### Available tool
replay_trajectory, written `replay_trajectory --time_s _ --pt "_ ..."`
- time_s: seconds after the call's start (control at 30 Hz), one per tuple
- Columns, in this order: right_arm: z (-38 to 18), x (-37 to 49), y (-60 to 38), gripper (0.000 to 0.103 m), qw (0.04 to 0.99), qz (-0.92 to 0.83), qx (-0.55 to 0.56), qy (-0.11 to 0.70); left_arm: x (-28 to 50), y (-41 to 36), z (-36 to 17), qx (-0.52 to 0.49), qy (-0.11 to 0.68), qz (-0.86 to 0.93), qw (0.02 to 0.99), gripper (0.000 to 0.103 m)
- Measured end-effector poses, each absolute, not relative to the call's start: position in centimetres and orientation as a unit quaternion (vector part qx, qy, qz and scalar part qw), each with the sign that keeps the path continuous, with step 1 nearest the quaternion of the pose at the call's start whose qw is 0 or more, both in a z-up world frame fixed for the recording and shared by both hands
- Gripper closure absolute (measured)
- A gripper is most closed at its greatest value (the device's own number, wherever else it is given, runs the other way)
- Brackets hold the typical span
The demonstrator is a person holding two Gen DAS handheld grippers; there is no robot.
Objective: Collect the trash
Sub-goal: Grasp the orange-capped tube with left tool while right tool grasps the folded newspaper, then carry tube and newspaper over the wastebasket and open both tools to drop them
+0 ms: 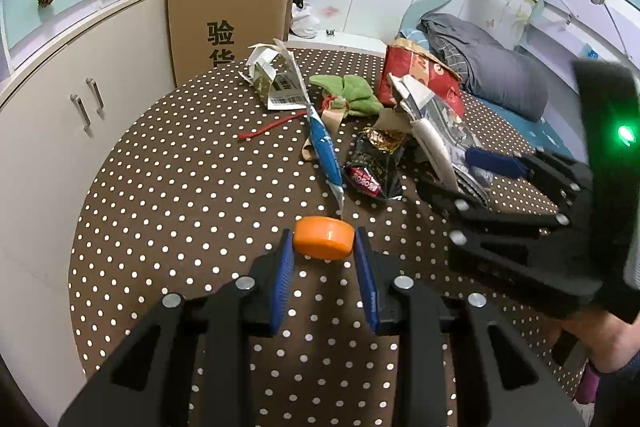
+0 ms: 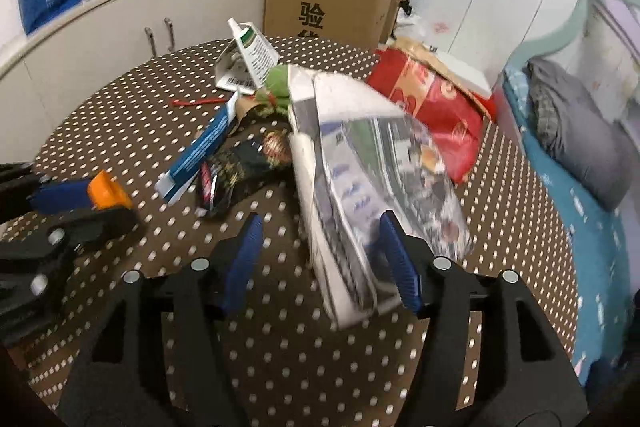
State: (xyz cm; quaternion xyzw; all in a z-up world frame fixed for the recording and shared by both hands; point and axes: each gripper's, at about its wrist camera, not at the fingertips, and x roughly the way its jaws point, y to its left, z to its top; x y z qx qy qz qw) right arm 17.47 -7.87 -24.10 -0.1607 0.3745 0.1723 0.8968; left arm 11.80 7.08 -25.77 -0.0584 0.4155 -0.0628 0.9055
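A round orange plastic cap (image 1: 324, 238) is clamped between the blue ribbed pads of the left gripper (image 1: 325, 247), held at the fingertips just above the brown white-dotted tablecloth (image 1: 180, 195). Just ahead of that gripper's tips a flattened blue and white tube (image 1: 326, 157) is laid lengthwise, with a crumpled black and gold wrapper (image 1: 374, 167) close to the tube's right side. Further ahead a green cloth pouch (image 1: 352, 93), a thin red cord (image 1: 266, 131) and a torn white carton with a barcode label (image 1: 276, 79) are spread over the cloth, and a red printed bag (image 1: 424, 83) is seen ahead to the right.

The right gripper (image 2: 320, 259) is seen with its jaws standing apart. A folded bundle of glossy printed paper and clear plastic (image 2: 360, 187) is set between its fingers; the right pad is close against the bundle's edge, while the left pad stands clear of it, so no grip is shown. The view there is blurred. Beyond the table a tall brown cardboard box with black characters (image 1: 228, 23) is propped against cream cabinets (image 1: 60, 107).
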Motion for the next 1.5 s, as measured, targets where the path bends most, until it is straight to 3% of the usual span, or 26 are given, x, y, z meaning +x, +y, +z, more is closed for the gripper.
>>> replay_trajectory --time_s 0.1,0.13,0.27,0.5,0.77,1.03,1.5 --pt "-24.1 18.9 -7.7 0.047 0.900 0.155 -0.169 0.369 11.8 7.2 -25.6 -0.059 0.415 -0.062 0.906 0.074" --pt "-24.1 19.5 -7.9 0.065 0.899 0.156 -0.162 0.375 11.8 7.1 -25.5 -0.058 0.414 -0.062 0.906 0.074" --pt "-22.2 19.9 -10.4 0.085 0.906 0.180 -0.085 0.373 11.7 6.9 -25.2 -0.055 0.411 -0.062 0.908 0.074" --pt "-18.9 18.7 -18.0 0.088 0.915 0.183 0.058 0.355 11.9 5.6 -24.7 -0.049 0.407 -0.071 0.909 0.074" --pt "-19.2 20.9 -20.0 0.091 0.910 0.162 0.053 0.378 12.3 4.3 -24.3 -0.048 0.404 -0.082 0.910 0.074" --pt "-16.7 19.0 -24.3 0.098 0.914 0.184 0.125 0.339 12.2 3.4 -22.3 -0.045 0.384 -0.086 0.918 0.074" --pt "-13.9 15.6 -32.6 0.099 0.924 0.169 0.190 0.286 13.5 -4.4 -18.1 -0.020 0.345 -0.159 0.925 0.074"
